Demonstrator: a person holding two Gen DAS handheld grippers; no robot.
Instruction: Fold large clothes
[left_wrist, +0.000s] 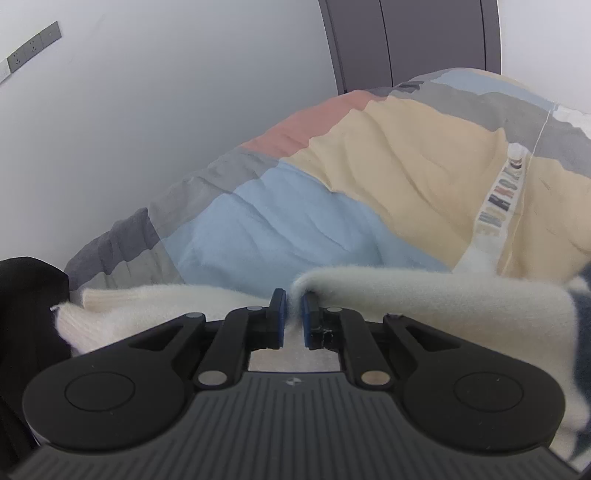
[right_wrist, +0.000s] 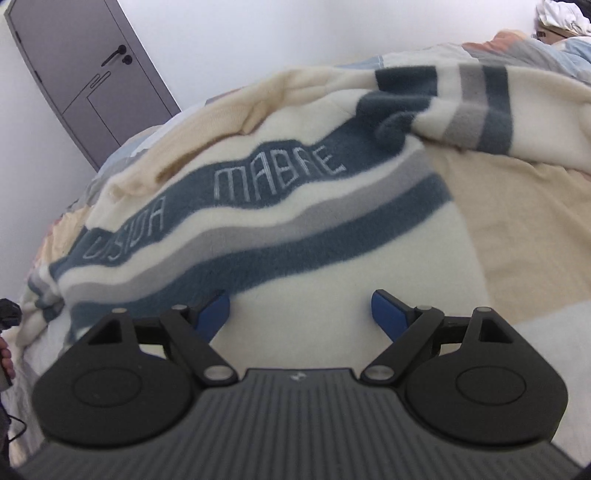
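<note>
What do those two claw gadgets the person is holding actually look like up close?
Both look alike. The left claw and right claw each have two black fingers with bright blue pads, moved by black link arms on silver pivot pins. Behind sit two round black housings and a grey ribbed plate with a small emblem. No cables or sleeves show on them.

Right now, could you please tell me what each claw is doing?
Left claw: shut on the fuzzy cream knitted sweater.
Right claw: open, holding nothing.
</note>
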